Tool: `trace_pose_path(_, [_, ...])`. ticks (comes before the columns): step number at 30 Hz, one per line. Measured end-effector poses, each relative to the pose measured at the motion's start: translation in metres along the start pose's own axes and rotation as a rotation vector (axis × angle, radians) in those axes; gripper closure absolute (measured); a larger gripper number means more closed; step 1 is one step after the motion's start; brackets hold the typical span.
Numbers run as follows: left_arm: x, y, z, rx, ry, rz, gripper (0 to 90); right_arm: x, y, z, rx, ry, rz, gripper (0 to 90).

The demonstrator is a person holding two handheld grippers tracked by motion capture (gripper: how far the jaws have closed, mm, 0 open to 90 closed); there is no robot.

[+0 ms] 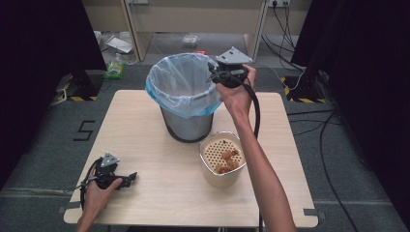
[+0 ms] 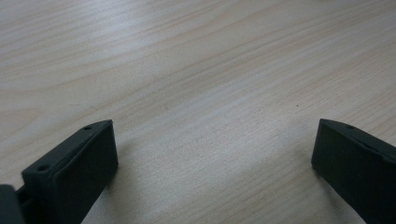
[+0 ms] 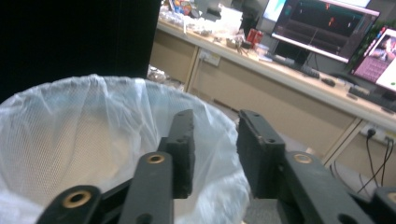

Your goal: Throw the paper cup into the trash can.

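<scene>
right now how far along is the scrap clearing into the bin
Partway. The right tongs are over the lined bin with the jaws apart and nothing between them, so a piece may have just gone in, though the bin's inside is not visible. Brown scraps remain in the perforated container. The left tongs rest open on the table.

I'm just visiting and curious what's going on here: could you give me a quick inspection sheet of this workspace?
Surface: light wooden table, bare grain.
Job's things: metal bin lined with a pale bag; perforated cream container holding brown pieces.
Clutter: nothing seen on the table.
Grippers: left gripper resting on the table, jaws wide apart; right gripper over the bin's rim, jaws apart, empty.
Cables: black cable along the right forearm.
Surroundings: desk with monitors; floor clutter behind.
</scene>
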State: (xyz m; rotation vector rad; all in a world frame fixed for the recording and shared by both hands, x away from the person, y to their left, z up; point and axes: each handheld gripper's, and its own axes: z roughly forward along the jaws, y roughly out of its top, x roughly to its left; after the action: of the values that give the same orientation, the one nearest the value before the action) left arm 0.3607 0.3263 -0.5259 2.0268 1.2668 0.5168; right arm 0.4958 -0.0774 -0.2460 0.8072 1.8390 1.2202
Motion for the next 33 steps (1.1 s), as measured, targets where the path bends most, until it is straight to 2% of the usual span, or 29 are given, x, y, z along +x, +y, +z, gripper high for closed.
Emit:
trace_pose_path(6, [0.0,0.0,0.0,0.0,0.0,0.0,0.0,-0.015,-0.017,-0.022,0.039,0.004,0.052,49.6])
trace_pose_path(17, [0.0,0.0,0.0,0.001,0.0,0.0,0.0,-0.041,-0.064,-0.062,0.107,-0.039,0.076,43.4])
trace_pose_path(28, [0.0,0.0,0.0,0.001,0.0,0.0,0.0,-0.047,-0.111,-0.087,0.157,-0.062,0.091,41.1])
trace_pose_path(33, [0.0,0.0,0.0,0.001,0.0,0.0,0.0,-0.049,-0.136,-0.097,0.182,-0.072,0.12,41.0])
